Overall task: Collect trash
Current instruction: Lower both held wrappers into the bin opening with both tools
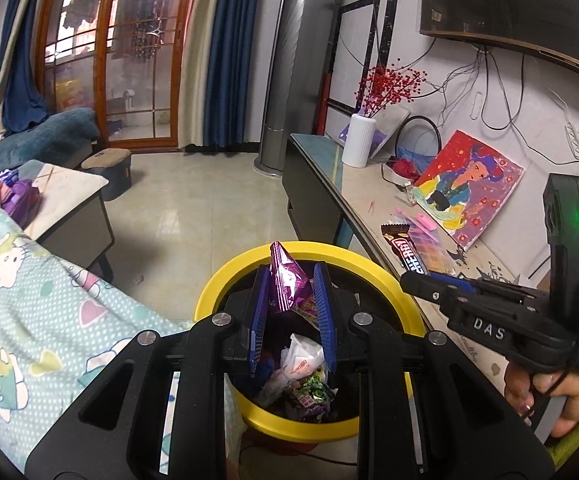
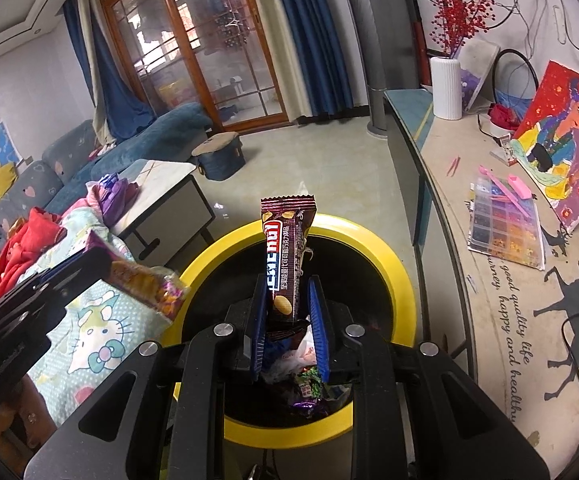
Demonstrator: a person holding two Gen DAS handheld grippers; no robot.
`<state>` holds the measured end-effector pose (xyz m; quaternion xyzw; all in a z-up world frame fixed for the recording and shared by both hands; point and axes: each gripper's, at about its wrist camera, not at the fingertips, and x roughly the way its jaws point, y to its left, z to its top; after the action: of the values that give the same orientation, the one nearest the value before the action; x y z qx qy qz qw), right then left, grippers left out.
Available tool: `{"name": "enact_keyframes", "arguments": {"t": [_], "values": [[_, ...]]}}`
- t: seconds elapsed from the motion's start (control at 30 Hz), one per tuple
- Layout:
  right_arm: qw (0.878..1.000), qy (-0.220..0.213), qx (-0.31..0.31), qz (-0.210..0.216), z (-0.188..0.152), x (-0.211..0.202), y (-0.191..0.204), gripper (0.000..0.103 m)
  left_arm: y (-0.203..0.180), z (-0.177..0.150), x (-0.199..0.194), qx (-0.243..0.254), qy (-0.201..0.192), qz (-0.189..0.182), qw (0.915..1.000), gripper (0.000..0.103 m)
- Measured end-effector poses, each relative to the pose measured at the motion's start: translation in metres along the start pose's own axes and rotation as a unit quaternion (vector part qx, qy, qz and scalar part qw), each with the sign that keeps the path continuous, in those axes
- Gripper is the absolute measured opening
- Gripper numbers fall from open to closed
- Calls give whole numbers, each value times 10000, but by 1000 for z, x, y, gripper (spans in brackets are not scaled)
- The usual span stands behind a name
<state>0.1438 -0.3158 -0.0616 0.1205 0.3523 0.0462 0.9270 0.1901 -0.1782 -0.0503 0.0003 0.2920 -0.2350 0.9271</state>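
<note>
Left gripper (image 1: 292,292): clenched on purple wrapper (image 1: 286,280), above yellow-rimmed bin (image 1: 233,276). Right gripper (image 2: 288,312): grasping brown snack bar (image 2: 287,256) over same bin.

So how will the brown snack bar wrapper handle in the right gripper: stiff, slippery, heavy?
The brown wrapper stands upright above the right gripper, so probably fairly stiff or still filled. Its film looks glossy, so it may slip. It looks light; released over the yellow bin, it should drop in.
</note>
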Motion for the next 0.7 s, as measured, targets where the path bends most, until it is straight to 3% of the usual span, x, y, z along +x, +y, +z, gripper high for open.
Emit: {"name": "enact_keyframes", "arguments": {"t": [0.7], "values": [[9999,116,-48,87,4,25,10,23,15,2,18,-272,183,80,9994,17]]}}
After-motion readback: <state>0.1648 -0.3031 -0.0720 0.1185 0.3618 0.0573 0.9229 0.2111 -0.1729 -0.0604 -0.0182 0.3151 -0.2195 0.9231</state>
